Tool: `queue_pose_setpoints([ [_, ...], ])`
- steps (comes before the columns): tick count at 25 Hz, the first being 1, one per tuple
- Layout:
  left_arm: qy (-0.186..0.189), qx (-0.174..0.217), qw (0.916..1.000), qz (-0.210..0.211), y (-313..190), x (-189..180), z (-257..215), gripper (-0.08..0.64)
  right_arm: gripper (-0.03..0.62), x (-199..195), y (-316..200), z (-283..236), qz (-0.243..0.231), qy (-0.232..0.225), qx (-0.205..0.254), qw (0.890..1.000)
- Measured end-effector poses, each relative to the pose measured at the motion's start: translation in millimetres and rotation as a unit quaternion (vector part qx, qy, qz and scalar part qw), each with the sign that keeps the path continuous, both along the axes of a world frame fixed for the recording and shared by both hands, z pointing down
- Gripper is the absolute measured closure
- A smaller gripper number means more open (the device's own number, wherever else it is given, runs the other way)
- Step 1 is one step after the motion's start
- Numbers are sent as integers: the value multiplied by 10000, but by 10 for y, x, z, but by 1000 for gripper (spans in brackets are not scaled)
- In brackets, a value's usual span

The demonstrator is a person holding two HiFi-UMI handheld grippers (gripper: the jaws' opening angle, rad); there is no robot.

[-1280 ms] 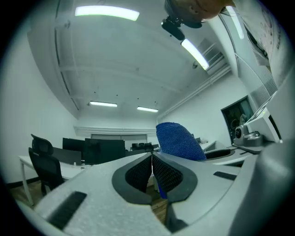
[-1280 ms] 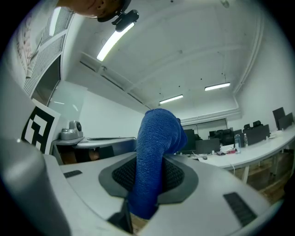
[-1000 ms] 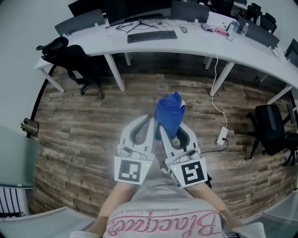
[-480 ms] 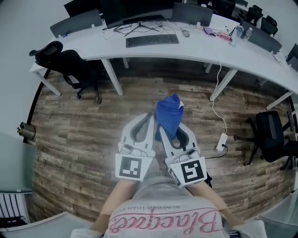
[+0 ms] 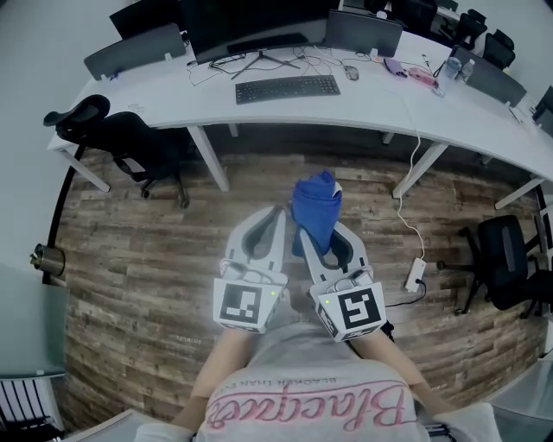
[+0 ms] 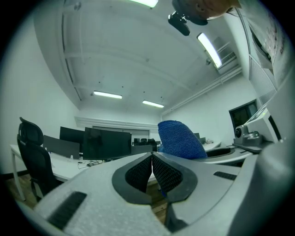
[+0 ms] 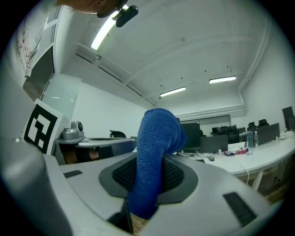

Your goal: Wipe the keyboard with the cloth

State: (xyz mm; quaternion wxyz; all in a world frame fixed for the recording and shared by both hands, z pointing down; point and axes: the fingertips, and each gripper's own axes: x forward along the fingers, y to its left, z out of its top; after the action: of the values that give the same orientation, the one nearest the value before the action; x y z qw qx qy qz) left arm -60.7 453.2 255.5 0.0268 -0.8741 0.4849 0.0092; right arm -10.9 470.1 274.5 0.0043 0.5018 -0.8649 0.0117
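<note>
Though still in right tongs [image 5: 320, 231], cloth [image 5: 315, 205] nearer keyboard [image 5: 288, 88].

text | grey-white fabric shirt [image 5: 302, 406] on the person, chest | small grey capitals, seen upside down: "BLACKER THAN EV…", rest unreadable | large pink script beside it: roughly "Blacaces", uncertain | nothing else legible

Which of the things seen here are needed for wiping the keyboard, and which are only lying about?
Needed: cloth, keyboard, right gripper holding the cloth.
Lying about: monitor, mouse, chair, power strip, bottle.
</note>
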Motion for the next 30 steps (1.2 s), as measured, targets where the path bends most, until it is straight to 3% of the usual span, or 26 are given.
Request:
queue_pose_setpoints([
  [9,-93,14,9998,190,-808,-329,20,554,491,-284,-939,18,-72,-99,-212,9997],
  [22,53,-275,9994,179,-1415,-549,263,554,491,-381,-1492,163,54,-163,-433,9989],
  [30,30,-327,9994,93,-1837,-457,354,554,491,-294,-1882,267,-25,-181,-476,9987],
])
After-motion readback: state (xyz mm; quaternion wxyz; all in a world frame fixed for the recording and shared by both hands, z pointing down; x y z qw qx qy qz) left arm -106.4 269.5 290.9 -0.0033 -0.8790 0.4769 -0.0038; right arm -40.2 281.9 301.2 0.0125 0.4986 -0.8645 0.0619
